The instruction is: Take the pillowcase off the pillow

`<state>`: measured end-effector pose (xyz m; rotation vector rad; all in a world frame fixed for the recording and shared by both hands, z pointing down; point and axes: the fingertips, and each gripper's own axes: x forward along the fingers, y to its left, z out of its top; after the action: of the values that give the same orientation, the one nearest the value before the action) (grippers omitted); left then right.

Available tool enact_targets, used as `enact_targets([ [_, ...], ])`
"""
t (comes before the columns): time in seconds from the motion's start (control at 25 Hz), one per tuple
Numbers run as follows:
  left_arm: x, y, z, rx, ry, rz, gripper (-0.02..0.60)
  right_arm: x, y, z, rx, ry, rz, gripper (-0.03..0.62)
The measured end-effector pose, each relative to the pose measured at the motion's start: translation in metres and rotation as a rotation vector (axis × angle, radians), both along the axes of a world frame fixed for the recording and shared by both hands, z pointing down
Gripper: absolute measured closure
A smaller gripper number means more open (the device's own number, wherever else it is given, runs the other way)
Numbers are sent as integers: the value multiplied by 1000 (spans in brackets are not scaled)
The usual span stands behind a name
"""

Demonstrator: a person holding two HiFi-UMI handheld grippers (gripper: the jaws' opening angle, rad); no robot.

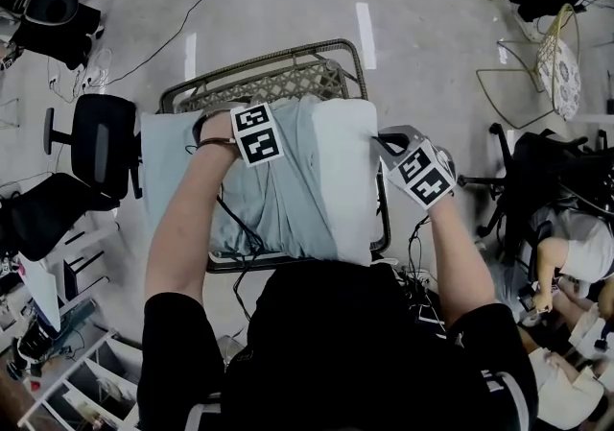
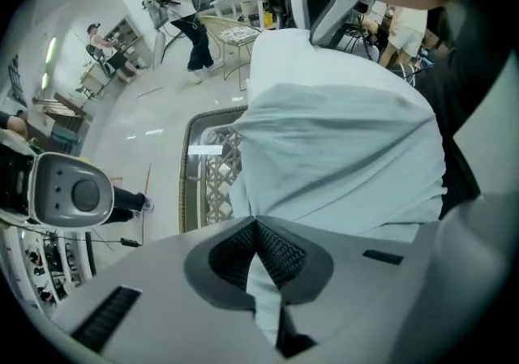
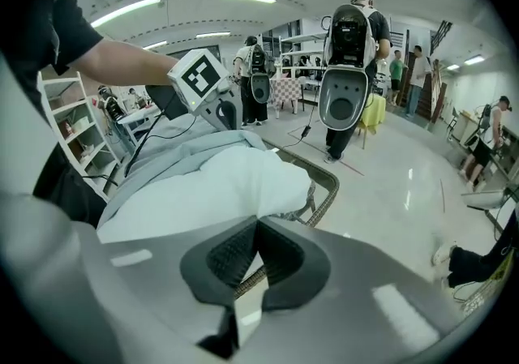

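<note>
A pillow lies across a wicker bench [image 1: 278,74]. Its light blue pillowcase [image 1: 269,199] is bunched over the left and middle. The bare white pillow [image 1: 345,170] shows along the right side. My left gripper [image 2: 258,224] is shut on a fold of the blue pillowcase [image 2: 340,152] at its upper left part. In the head view its marker cube [image 1: 255,133] sits over the fabric. At the pillow's upper right corner, my right gripper [image 3: 255,229] is shut on the white pillow [image 3: 219,188]; in the head view that right gripper [image 1: 389,146] sits at the corner.
A black office chair [image 1: 101,141] stands left of the bench. A wire chair with a patterned cushion [image 1: 552,59] is at the far right. Cables run over the floor [image 1: 163,35]. Shelves [image 1: 67,381] are at lower left. People stand and sit around the room [image 3: 349,38].
</note>
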<state>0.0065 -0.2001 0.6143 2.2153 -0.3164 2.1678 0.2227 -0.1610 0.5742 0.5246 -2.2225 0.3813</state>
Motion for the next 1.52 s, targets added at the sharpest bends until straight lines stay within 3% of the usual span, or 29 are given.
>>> enact_targets([
  [0.12, -17, 2, 0, 4, 2, -47, 576, 1, -6, -1, -4, -13, 11, 585],
  [0.28, -10, 2, -6, 1, 112, -126, 574, -1, -3, 13, -17, 60, -50, 583],
  [0.36, -10, -1, -11, 18, 140, -155, 571, 4, -7, 19, -26, 108, -60, 541],
  [0.4, -13, -2, -13, 27, 144, -165, 564, 6, -12, 18, -22, 113, -56, 539],
  [0.44, -16, -3, -13, 34, 146, -176, 511, 7, -18, 15, -19, 107, -53, 536],
  [0.48, -20, -4, -13, 33, 151, -189, 475, 5, -22, 12, -21, 99, -59, 504],
  [0.56, -27, -3, -9, 14, 162, -215, 463, -6, -28, 11, -34, 102, -117, 371],
  [0.76, -33, -1, 17, -34, 152, -214, 437, -52, -34, 32, -54, 173, -365, 252],
  [0.92, -31, -2, 35, -103, 162, -219, 431, -72, -34, 73, -212, 268, -535, 140],
  [1.04, -27, -2, 42, -150, 176, -235, 431, -74, -21, 99, -364, 292, -620, 140],
  [1.12, -27, 0, 43, -171, 184, -241, 455, -77, -12, 104, -414, 294, -670, 172],
  [1.32, -36, 7, 30, -183, 178, -234, 565, -71, 4, 83, -387, 334, -751, 365],
  [1.52, -54, 22, 12, -159, 126, -175, 575, -56, 11, 53, -392, 275, -718, 433],
])
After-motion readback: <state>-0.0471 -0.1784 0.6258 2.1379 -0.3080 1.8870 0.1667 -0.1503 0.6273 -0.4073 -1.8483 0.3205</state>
